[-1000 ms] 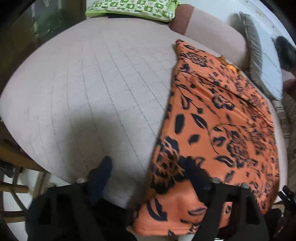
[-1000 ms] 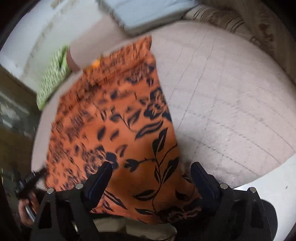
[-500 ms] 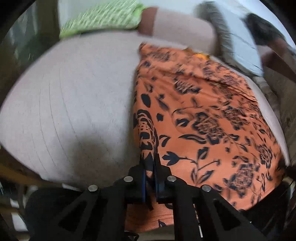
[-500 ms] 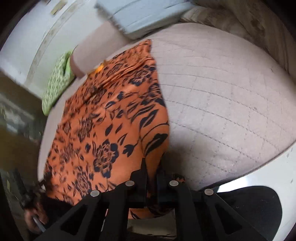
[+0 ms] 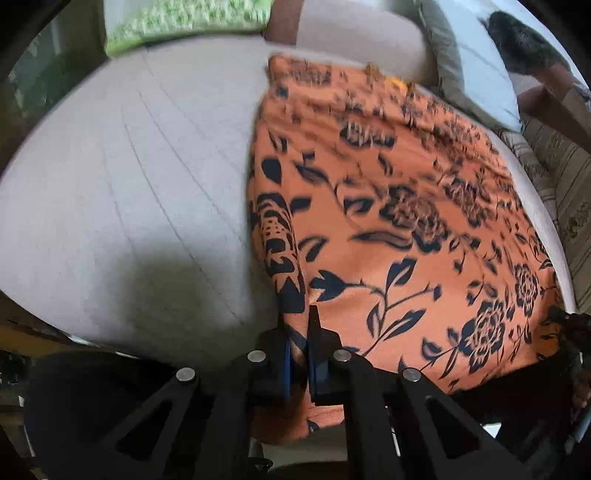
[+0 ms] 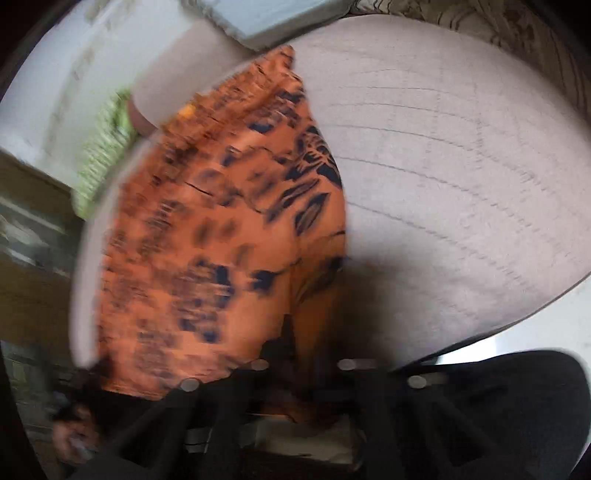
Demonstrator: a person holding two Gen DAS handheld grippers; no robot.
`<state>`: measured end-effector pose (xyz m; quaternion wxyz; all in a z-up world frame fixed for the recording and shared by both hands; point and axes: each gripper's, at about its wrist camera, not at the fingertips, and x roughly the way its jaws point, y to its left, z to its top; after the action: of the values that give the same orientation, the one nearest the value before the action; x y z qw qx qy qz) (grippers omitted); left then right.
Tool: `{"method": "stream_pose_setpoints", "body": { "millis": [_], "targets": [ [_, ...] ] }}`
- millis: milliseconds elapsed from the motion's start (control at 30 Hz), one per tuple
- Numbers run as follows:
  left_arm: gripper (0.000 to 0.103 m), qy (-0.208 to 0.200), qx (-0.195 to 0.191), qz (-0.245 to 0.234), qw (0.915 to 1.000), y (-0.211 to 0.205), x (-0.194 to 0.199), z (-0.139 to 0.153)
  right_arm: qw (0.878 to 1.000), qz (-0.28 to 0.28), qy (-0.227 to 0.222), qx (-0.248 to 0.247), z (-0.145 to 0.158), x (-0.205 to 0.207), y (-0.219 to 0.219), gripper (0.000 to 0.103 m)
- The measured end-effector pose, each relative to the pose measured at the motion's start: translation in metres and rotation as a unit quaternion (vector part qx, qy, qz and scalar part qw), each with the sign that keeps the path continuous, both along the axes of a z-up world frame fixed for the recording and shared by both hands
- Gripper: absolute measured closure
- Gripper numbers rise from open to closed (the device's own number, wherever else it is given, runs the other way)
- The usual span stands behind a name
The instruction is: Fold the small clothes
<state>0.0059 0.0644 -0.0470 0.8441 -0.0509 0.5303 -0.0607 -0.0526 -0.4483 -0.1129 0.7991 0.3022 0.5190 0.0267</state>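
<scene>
The orange garment (image 5: 406, 229) is thin, soft cloth with a matt black floral print, lying on a pale quilted mattress (image 5: 122, 192) of matt, finely stitched fabric. The left gripper (image 5: 298, 354) looks like matt black plastic with round bare-metal pins and smooth blue pads (image 5: 286, 373); the right gripper (image 6: 295, 354) looks the same dull black, though blur hides its detail. At twelve o'clock in the left view sits a green-patterned cloth pillow (image 5: 184, 22), and at one o'clock a pale smooth-fabric cushion (image 5: 476, 77).
</scene>
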Motion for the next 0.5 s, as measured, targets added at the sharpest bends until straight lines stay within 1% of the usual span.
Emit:
{"method": "stream_pose_setpoints", "body": {
  "millis": [33,67,100,133,167,200,233,267,300,333,367,400,433,467,500],
  "targets": [
    [0.097,-0.002,-0.005,0.002,1.0000,0.001,0.000,0.003,1.000,0.007,-0.007,0.003,0.005,0.000,0.001,0.096],
    [0.096,0.011,-0.010,0.006,0.9999,0.003,0.002,-0.001,1.000,0.008,-0.001,0.014,0.001,0.001,0.000,0.096],
    [0.094,0.030,-0.008,0.008,0.9995,0.003,0.005,-0.009,1.000,0.006,0.010,0.020,-0.006,0.005,-0.002,0.095],
    [0.093,0.043,-0.010,0.012,0.9990,0.004,0.008,-0.015,0.999,-0.002,0.039,0.031,-0.021,0.007,-0.009,0.092],
    [0.091,0.040,-0.020,0.019,0.9988,0.007,0.008,-0.014,0.997,-0.018,0.052,0.046,-0.032,0.006,-0.014,0.092],
    [0.080,0.038,-0.028,0.022,0.9986,0.008,0.007,-0.011,0.997,-0.027,0.042,0.056,-0.031,0.006,-0.018,0.091],
    [0.066,0.032,-0.032,0.025,0.9987,0.010,0.005,-0.008,0.998,-0.034,0.028,0.051,-0.025,0.002,-0.019,0.089],
    [0.029,0.022,-0.028,0.030,0.9989,0.011,0.003,-0.006,0.998,-0.038,0.018,0.042,-0.020,0.000,-0.019,0.088],
    [0.018,0.016,-0.018,0.037,0.9990,0.011,0.002,-0.006,0.999,-0.040,0.009,0.034,-0.017,0.001,-0.019,0.074],
    [0.021,0.014,-0.010,0.036,0.9992,0.010,0.005,-0.010,0.999,-0.038,0.010,0.026,-0.018,0.005,-0.020,0.042],
    [0.060,0.024,0.001,0.025,0.9994,0.007,0.008,-0.013,0.999,-0.019,0.011,0.031,-0.020,0.009,-0.015,0.040],
    [0.095,0.031,-0.003,0.017,0.9994,0.005,0.008,-0.014,1.000,-0.007,0.024,0.016,-0.022,0.015,-0.010,0.040],
    [0.096,0.032,-0.016,0.010,0.9993,0.005,0.007,-0.011,1.000,0.004,0.025,0.007,-0.020,0.018,-0.005,0.051],
    [0.096,0.028,-0.018,0.007,0.9994,0.003,0.009,-0.007,0.999,0.020,0.018,0.020,-0.018,0.021,-0.001,0.075],
    [0.096,0.022,-0.020,0.005,0.9995,0.003,0.009,-0.002,0.999,0.015,0.014,0.034,-0.017,0.021,-0.002,0.096]
  ]
}}
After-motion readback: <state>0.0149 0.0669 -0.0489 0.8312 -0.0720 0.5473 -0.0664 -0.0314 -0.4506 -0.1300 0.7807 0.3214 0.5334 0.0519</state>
